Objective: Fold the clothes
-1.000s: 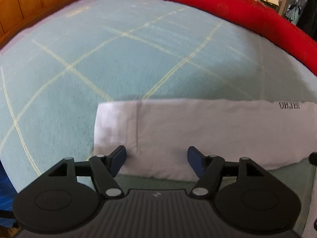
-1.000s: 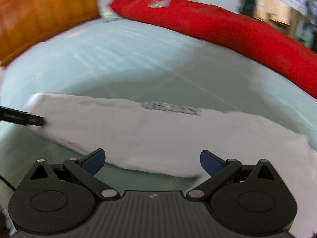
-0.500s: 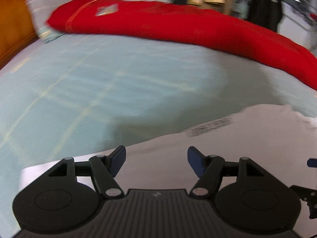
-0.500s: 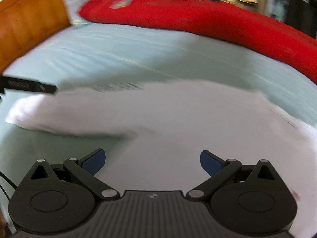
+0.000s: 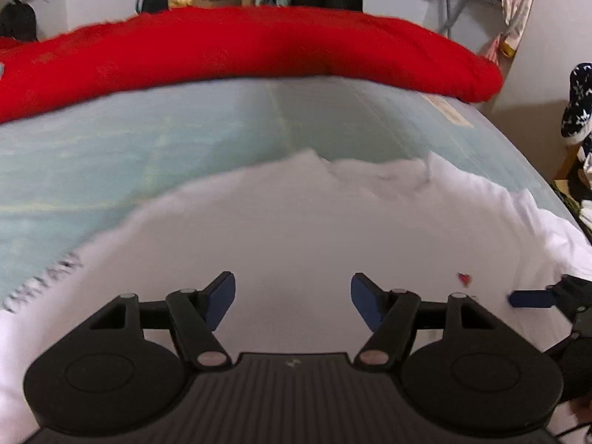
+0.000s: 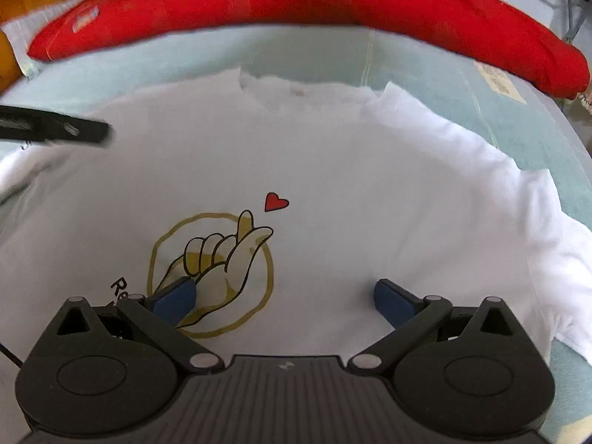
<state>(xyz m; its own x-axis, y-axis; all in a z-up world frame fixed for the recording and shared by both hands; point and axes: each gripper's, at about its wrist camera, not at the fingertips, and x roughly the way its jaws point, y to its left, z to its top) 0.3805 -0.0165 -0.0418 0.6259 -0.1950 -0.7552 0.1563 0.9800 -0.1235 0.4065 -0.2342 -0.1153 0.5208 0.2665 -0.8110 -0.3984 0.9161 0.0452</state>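
The bed carried a white T-shirt spread across its near edge — light, limp cloth, probably best pinched at a hem or sleeve. Left gripper and right gripper both gaped wide, empty.

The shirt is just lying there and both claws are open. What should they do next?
Probably lower the right gripper and pinch the shirt at its right sleeve, to fold it inward. Both grippers are open and hold nothing; the left gripper hovers over plain cloth. The shirt lies print-up on the bed, with that sleeve spread out sideways.
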